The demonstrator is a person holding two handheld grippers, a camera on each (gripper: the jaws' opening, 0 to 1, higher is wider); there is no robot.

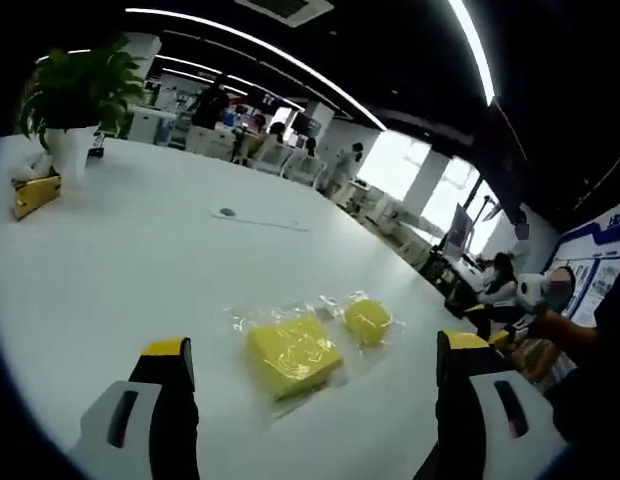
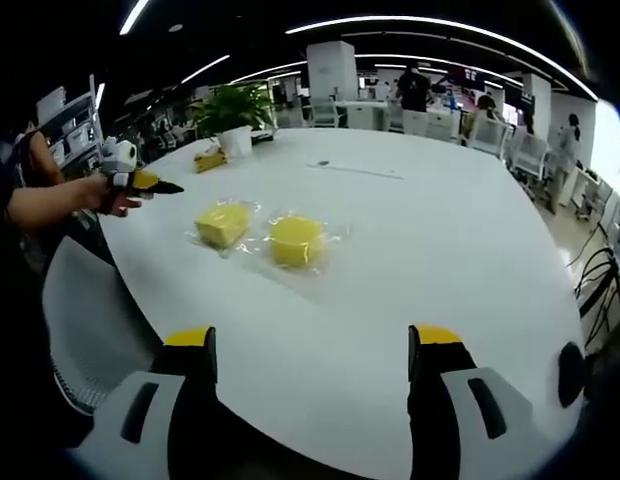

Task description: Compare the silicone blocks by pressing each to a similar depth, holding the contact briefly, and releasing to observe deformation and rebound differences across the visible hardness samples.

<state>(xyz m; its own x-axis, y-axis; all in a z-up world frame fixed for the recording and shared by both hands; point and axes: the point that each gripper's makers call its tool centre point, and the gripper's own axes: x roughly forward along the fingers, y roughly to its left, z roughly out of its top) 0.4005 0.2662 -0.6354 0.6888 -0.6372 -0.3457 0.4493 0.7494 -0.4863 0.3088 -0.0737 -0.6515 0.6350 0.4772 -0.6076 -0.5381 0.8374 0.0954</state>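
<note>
Two yellow silicone blocks lie in clear plastic wrap on the white table point(image 1: 140, 270). The left gripper view has a square block point(image 1: 293, 353) close ahead and a smaller rounded one point(image 1: 367, 321) just beyond it. My left gripper point(image 1: 313, 346) hangs open above the table, short of the square block and touching nothing. In the right gripper view both blocks point(image 2: 222, 224) point(image 2: 296, 240) lie farther off, side by side. My right gripper point(image 2: 312, 340) is open over the near table edge with nothing between its jaws. The left gripper point(image 2: 155, 185) comes in from the left, held in a hand.
A potted plant point(image 1: 75, 100) and a yellow box point(image 1: 35, 193) stand at the table's far corner. A flat sheet point(image 1: 260, 218) lies mid-table. A grey chair point(image 2: 90, 320) sits by the table edge. People, desks and chairs fill the office behind.
</note>
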